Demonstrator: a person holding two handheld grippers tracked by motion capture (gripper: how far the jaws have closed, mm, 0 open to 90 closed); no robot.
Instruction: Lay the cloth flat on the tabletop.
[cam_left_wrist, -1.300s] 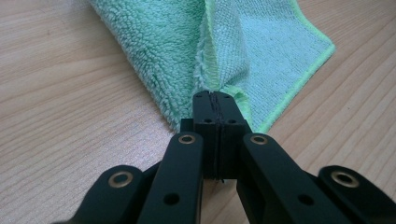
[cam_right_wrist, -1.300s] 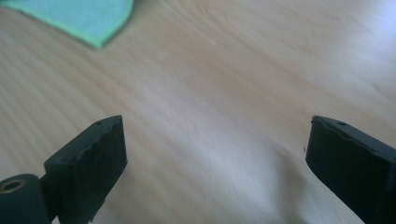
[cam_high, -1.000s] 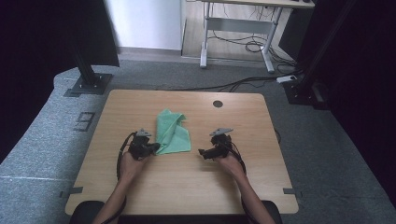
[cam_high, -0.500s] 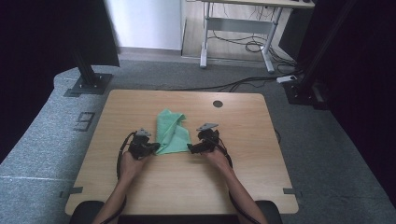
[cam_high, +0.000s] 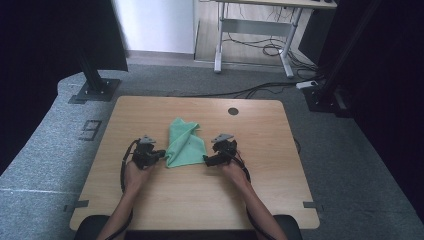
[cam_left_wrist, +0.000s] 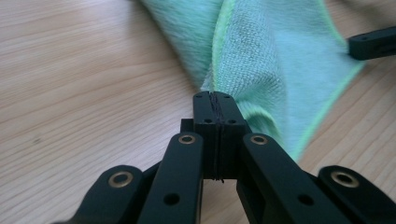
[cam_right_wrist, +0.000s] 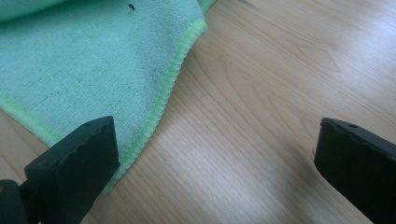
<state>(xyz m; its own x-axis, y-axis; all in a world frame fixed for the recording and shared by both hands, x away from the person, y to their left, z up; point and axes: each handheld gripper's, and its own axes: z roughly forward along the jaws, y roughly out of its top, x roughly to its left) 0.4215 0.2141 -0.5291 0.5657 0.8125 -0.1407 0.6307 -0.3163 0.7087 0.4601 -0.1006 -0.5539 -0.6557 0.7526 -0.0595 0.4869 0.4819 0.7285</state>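
Left gripper (cam_left_wrist: 215, 105) has its jaws pressed tight together, pinching the near left corner of the green cloth (cam_high: 184, 144), likely anchoring it so the fabric cannot slide. Right gripper (cam_right_wrist: 215, 158) has its jaws spread wide, one jaw over the cloth's near right corner, nothing gripped yet, lined up to take it. The cloth lies partly folded mid-table (cam_high: 260, 190), between both grippers.
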